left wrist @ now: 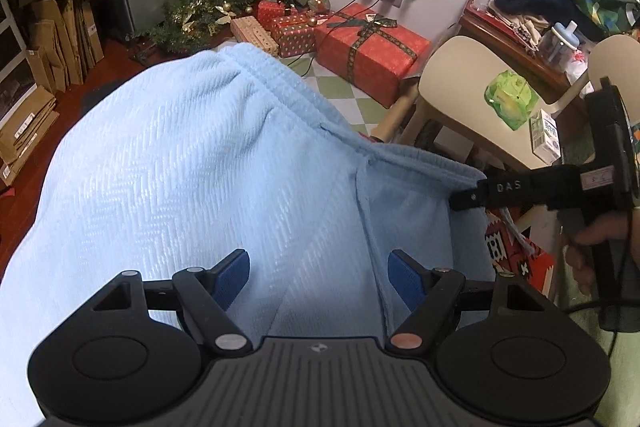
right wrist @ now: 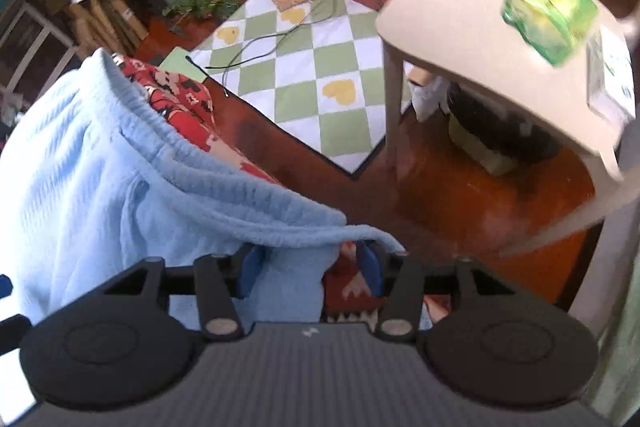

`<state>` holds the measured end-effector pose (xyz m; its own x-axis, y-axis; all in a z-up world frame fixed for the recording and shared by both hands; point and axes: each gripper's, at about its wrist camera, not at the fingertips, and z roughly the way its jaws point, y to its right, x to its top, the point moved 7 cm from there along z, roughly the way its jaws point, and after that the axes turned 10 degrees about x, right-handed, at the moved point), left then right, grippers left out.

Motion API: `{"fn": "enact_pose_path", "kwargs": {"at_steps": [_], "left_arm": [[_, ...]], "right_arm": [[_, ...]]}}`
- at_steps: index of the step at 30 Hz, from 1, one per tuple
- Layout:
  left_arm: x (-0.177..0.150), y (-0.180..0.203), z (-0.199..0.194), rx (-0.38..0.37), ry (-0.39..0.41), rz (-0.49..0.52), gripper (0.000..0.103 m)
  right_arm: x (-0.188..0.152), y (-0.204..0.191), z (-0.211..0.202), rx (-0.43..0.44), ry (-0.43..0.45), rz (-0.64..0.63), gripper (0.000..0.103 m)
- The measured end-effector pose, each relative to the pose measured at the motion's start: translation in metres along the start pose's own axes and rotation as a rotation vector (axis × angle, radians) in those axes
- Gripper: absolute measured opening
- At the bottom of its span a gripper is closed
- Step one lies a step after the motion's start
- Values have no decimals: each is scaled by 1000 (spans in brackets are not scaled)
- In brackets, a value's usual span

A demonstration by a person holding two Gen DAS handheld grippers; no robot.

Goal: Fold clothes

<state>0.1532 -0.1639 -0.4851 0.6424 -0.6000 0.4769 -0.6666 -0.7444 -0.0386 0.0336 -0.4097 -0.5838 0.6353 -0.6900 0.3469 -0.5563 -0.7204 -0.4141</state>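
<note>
R gripper [right wrist: 310,273] jaws prob. clamped on blue pants [left wrist: 180,155] waistband, spreading it; L gripper [left wrist: 318,277] jaws apart over fabric.

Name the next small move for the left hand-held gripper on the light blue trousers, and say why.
Probably close the left hand-held gripper on the light blue trousers. Its blue pads stand apart over the cloth, gripping nothing, while the right hand-held gripper already has the waistband end between its pads. A second grip would let both hands lift and fold.
</note>
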Motion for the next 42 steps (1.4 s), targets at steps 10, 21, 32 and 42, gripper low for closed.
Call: {"fn": "enact_pose_path", "kwargs": {"at_steps": [10, 21, 32, 42], "left_arm": [[-16, 1, -8, -4, -19, -38, 72], [-44, -9, -18, 8, -66, -67, 56], [-92, 12, -18, -19, -134, -74, 20], [-136, 4, -6, 84, -206, -104, 20]], "right_arm": [[-4, 14, -45, -107, 6, 9, 29], [-12, 34, -51, -44, -64, 50, 43], [-54, -27, -48, 57, -178, -191, 13], [-65, -4, -36, -10, -238, -281, 3]]}}
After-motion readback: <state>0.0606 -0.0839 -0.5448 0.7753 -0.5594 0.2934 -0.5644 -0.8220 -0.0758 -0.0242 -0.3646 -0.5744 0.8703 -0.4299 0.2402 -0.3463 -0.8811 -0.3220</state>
